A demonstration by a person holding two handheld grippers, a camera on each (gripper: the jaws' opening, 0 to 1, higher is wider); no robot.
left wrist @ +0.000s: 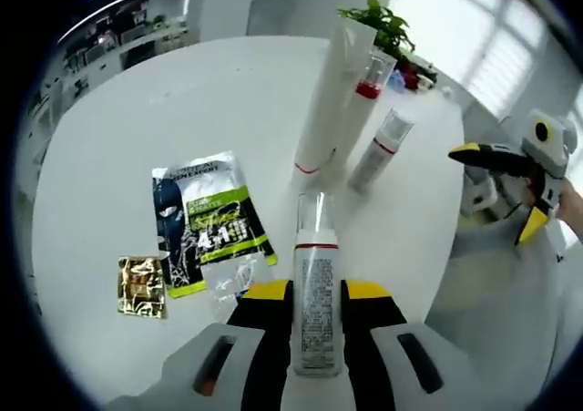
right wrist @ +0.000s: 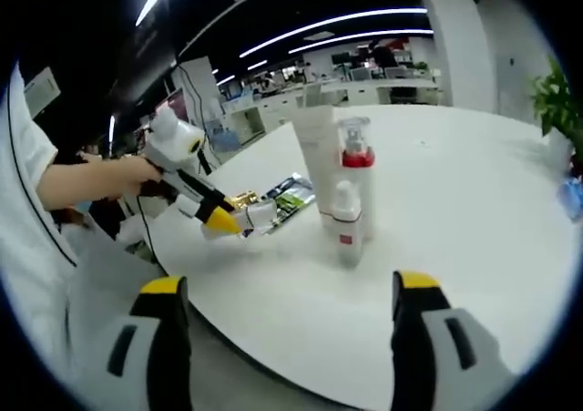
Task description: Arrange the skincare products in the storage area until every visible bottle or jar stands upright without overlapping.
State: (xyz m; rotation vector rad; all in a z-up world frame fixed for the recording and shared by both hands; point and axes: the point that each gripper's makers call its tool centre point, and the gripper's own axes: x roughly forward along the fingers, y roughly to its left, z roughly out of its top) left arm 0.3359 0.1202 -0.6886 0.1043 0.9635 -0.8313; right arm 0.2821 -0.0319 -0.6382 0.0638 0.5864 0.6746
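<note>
On the white counter (left wrist: pixel 118 138) a gold sachet (left wrist: pixel 142 286) and a green-and-black packet (left wrist: pixel 209 221) lie left of your left claw (left wrist: pixel 315 294), clamped on a clear-capped bottle (left wrist: pixel 315 283) with blurred label, while your right claw (right wrist: pixel 290 294) gapes wide before the tube (right wrist: pixel 319 160) and two bottles.

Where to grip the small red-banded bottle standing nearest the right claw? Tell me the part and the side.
Grip the small bottle at its white body below the cap, from the open table-edge side. It stands upright; the tall white tube and red-collared pump bottle crowd behind it. The right claw is open.
</note>
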